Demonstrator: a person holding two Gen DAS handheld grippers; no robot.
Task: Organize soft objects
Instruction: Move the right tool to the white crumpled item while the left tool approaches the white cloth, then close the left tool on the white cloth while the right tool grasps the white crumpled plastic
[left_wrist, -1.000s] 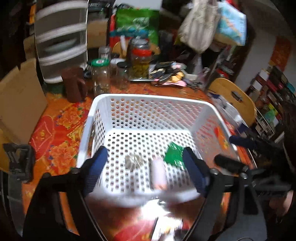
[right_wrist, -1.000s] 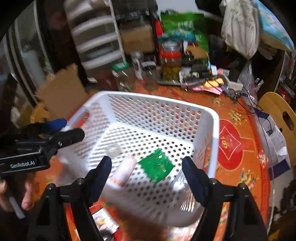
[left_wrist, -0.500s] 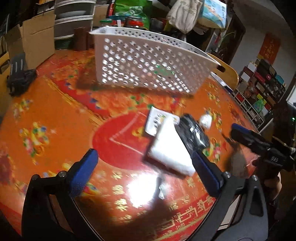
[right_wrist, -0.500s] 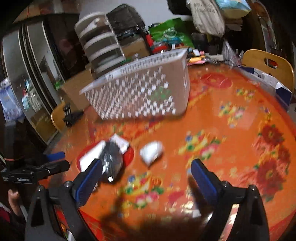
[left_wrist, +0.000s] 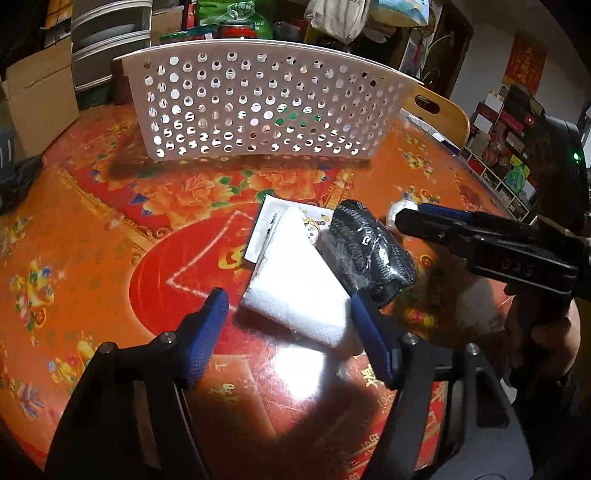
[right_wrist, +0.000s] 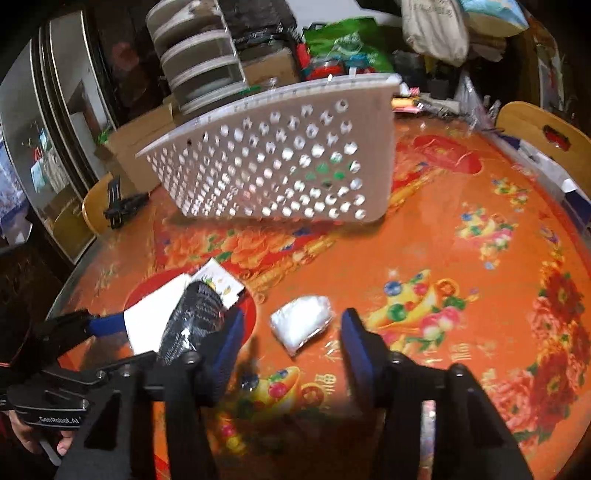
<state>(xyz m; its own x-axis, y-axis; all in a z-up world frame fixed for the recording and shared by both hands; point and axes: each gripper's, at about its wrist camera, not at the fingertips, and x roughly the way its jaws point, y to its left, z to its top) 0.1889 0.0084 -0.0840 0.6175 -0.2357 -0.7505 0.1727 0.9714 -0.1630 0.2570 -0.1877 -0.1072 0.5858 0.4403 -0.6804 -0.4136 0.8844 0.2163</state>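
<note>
A white foam pad (left_wrist: 295, 284) lies on the red table beside a black mesh bundle in clear wrap (left_wrist: 369, 247) and on top of a printed card (left_wrist: 269, 218). My left gripper (left_wrist: 288, 332) is open, its fingers on either side of the pad's near end. A small white pouch (right_wrist: 301, 321) lies just ahead of my open right gripper (right_wrist: 291, 343). The black bundle (right_wrist: 192, 317) and pad (right_wrist: 155, 314) show at its left. The white perforated basket (left_wrist: 258, 103) stands behind, something green showing through its holes.
Boxes, jars, bags and drawers crowd the table's far side (right_wrist: 258, 66). A wooden chair (left_wrist: 439, 110) stands at the right edge. A black clamp (right_wrist: 122, 206) lies at the far left. The right gripper (left_wrist: 480, 240) reaches in from the right in the left wrist view.
Both grippers pulled back from over the basket and dropped low to the table. The left one closed in on the foam pad, the right one on the small white pouch.
</note>
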